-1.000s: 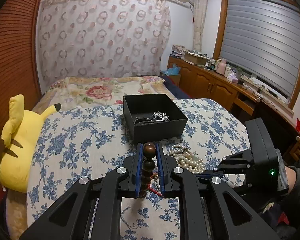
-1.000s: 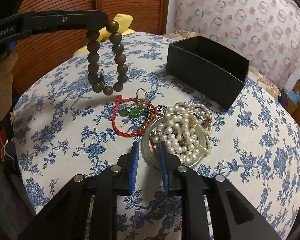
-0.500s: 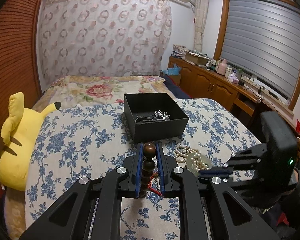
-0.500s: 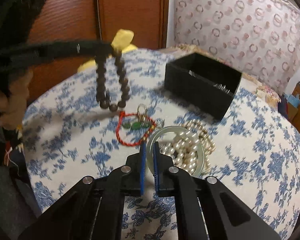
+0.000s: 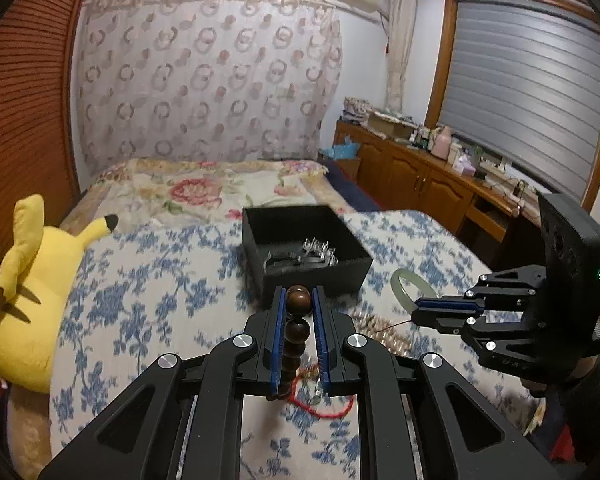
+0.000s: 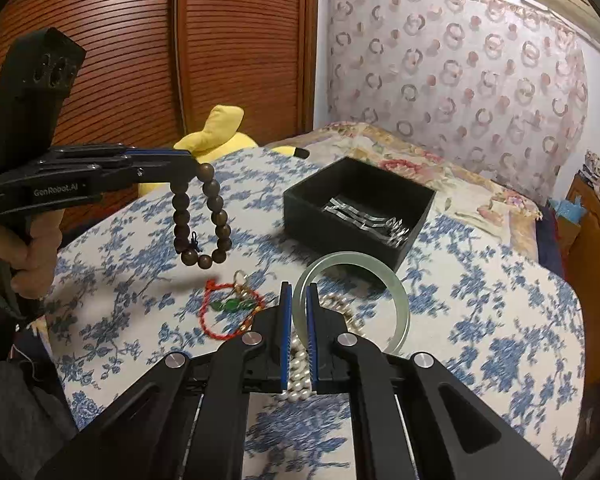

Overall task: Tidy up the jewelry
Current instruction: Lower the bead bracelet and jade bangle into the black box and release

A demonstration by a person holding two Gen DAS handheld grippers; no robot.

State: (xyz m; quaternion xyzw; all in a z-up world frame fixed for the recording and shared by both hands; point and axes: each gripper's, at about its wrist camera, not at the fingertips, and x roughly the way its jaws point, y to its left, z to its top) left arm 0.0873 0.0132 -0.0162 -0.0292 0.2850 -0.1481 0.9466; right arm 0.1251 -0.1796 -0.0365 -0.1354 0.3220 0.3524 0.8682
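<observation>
My left gripper is shut on a brown wooden bead bracelet, which hangs in the air left of the black open box. The box holds silver jewelry. My right gripper is shut on the rim of a pale green jade bangle, lifted above the pearl necklace. The bangle also shows in the left wrist view. A red cord bracelet with green stones lies on the blue-flowered cloth.
A yellow plush toy lies at the left edge of the bed. A wooden slatted wardrobe stands behind it. A wooden sideboard with clutter runs along the right wall under the window.
My right gripper has shut on the jade bangle and lifted it off the cloth, leaving the pearls behind. My left gripper has kept the bead bracelet and risen slightly.
</observation>
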